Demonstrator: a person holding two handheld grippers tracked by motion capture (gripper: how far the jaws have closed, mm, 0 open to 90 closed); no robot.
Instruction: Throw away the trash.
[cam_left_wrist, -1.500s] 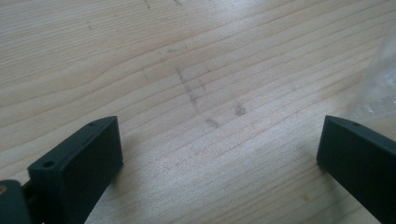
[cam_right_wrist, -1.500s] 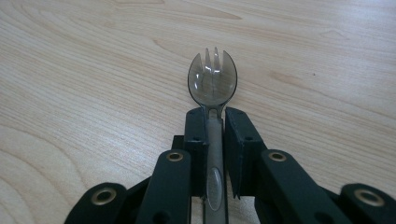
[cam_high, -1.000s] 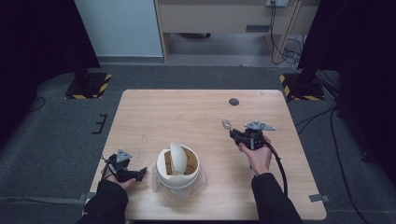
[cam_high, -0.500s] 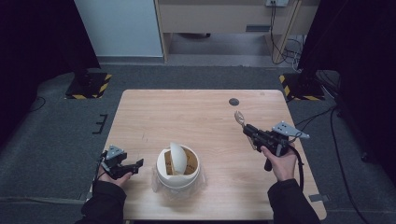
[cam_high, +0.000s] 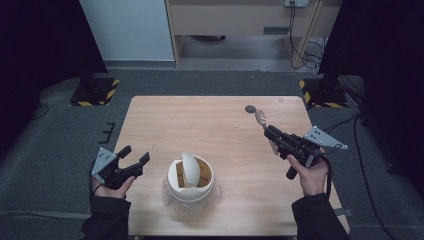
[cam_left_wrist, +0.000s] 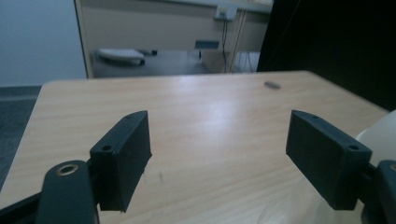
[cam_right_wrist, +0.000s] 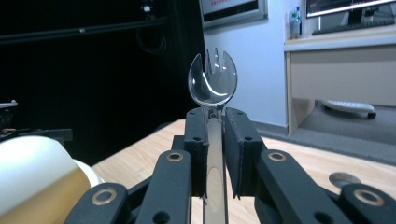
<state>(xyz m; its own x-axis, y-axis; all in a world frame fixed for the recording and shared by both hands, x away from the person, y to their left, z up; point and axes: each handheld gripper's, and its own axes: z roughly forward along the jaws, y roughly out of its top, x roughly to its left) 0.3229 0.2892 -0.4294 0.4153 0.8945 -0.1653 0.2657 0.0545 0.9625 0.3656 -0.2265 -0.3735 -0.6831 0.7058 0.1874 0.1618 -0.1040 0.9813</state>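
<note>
High view shows a wooden counter (cam_high: 200, 125) standing on a grey floor (cam_high: 50, 165), with a pale cabinet (cam_high: 240, 20) and some cables (cam_high: 300, 35) behind it. Near the front edge of the counter, about in the middle, stands a white round cup (cam_high: 190, 180) with a brown inside. A white curved lid (cam_high: 189, 167) stands tilted in its mouth, and a thin clear wrap (cam_high: 167, 197) lies around its base.

The left gripper (cam_high: 134, 159) is held by the left hand (cam_high: 112, 184) at the left edge of the counter, just beside the cup but not touching it. Its jaws are spread wide and nothing is between them. In the left gripper view the two black jaws stand well apart over the bare wood, and the white side of the cup (cam_left_wrist: 378, 135) shows at the right edge.

The right gripper (cam_high: 270, 133) is held by the right hand (cam_high: 310, 172) over the right part of the counter, well apart from the cup. Its jaws are pressed on the handle of a clear plastic spork (cam_high: 261, 116), whose head points to the far edge. In the right gripper view the spork (cam_right_wrist: 213, 84) stands upright between the jaws, with short tines on top.

A small dark round disc (cam_high: 250, 108) lies on the counter near the far right side, just beside the head of the spork.
</note>
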